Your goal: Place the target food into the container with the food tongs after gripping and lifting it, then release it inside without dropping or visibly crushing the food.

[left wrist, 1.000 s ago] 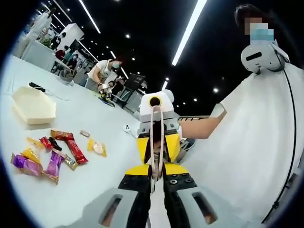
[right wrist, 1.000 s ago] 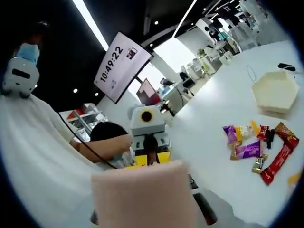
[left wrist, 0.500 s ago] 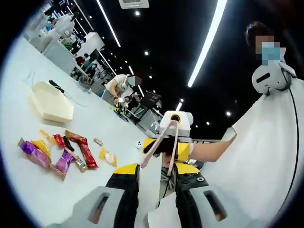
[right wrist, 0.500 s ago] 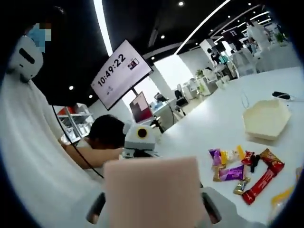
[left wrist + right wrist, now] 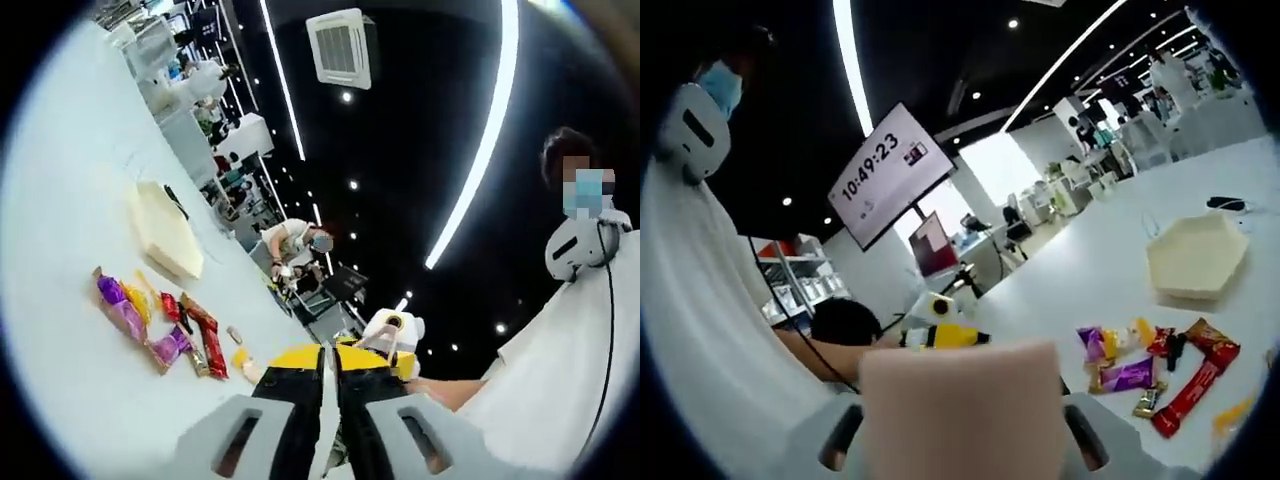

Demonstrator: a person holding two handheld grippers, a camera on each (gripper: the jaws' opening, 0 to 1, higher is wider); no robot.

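a white tabletop (image 5: 70, 300) carries a heap of wrapped snacks (image 5: 165, 325) with a cream hexagonal container (image 5: 165, 232) just beyond it, toward 11 o'clock in the left gripper view. the left claw (image 5: 328, 400) is clenched, its black and yellow jaws pressed together with nothing seen between them. in the right gripper view the right claw (image 5: 958, 420) is hidden behind a pale pink slab (image 5: 960, 410), so i cannot tell its state; the snacks (image 5: 1155, 365) lie at 4 o'clock, the container (image 5: 1195, 258) at 2 o'clock.

Snack pile (image 5: 1160, 365) sits w/ bare table (image 5: 1080, 290) around it; hex container (image 5: 1195, 258) well apart, open top, unobstructed. Pink pad (image 5: 960, 410) blocks right view's foreground.
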